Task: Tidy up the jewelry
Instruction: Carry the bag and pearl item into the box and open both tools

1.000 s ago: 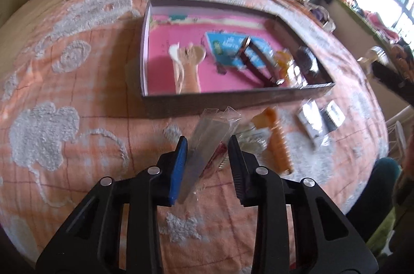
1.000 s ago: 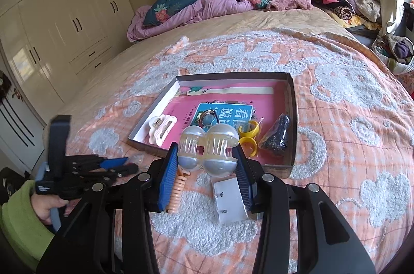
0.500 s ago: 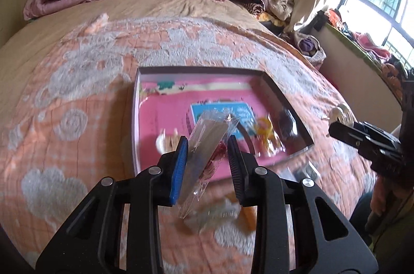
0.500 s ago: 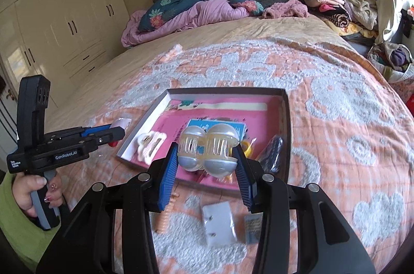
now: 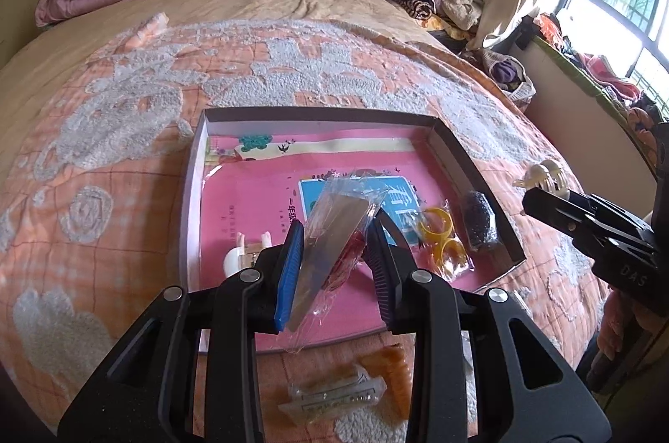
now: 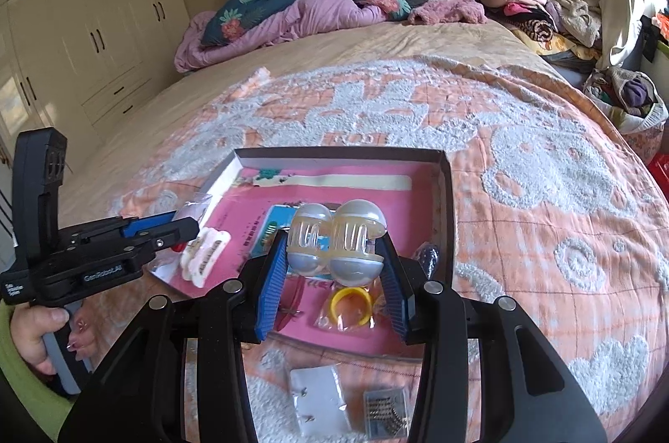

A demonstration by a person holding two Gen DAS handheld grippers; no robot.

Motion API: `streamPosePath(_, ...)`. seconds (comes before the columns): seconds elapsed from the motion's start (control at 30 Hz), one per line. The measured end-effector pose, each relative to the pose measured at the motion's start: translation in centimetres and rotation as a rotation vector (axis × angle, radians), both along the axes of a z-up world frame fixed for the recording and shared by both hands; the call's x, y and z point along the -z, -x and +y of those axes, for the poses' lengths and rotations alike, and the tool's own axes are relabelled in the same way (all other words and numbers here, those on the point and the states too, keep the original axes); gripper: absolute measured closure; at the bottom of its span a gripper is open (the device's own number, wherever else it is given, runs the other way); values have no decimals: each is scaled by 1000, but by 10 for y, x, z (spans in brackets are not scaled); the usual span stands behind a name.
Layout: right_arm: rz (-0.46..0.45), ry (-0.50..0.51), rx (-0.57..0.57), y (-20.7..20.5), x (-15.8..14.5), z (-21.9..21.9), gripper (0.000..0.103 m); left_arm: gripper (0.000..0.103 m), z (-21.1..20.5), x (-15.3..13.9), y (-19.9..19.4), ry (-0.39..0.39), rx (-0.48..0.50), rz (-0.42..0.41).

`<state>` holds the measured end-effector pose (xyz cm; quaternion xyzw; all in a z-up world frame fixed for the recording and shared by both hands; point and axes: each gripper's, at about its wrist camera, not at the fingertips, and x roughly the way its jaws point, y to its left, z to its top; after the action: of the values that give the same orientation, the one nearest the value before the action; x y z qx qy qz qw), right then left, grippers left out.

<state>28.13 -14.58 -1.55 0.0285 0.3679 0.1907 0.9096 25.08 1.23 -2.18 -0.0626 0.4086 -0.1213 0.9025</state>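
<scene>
1. Left wrist view: the left gripper [image 5: 334,255] pinches a clear bag [image 5: 334,230] between its jaws. Something red is inside the bag. The bag is held up over the near end of the box [image 5: 190,200].
2. The box lies open on the orange blanket [image 5: 104,159]. Its floor is pink.
3. In the box, yellow rings [image 5: 439,240] in a clear wrap lie at the right side. A dark bag [image 5: 481,217] lies just right of them, by the right wall. A white clip [image 5: 240,255] lies at the near left, partly hidden by the gripper.
4. Just outside the near wall of the box lie a clear packet [image 5: 334,395] and an orange thing [image 5: 389,363].
5. The right gripper [image 5: 585,230] shows beyond the right wall of the box.
6. Right wrist view: the right gripper [image 6: 336,259] is clamped on a pale clip [image 6: 336,238] made of two round balls. It holds the clip up over the near part of the box [image 6: 445,200].
7. Below it in the box lie the yellow rings [image 6: 351,305]. The white clip [image 6: 207,255] lies at the left side.
8. The left gripper [image 6: 167,225] reaches the left wall of the box, clamped on its bag. A hand [image 6: 39,330] with a green sleeve holds it.
9. On the blanket just in front of the box lie a white card [image 6: 320,403] and a small dark packet [image 6: 386,411].
</scene>
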Motion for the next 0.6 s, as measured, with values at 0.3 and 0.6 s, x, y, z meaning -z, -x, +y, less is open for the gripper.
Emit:
streamPosePath(0.3,53,24,7,-15,25,4,62,79,-3,10,-4,3,8,17)
streamPosePath(0.6,84,39,12,-19,39,7,62,79,-9,20,-7,1,22,37)
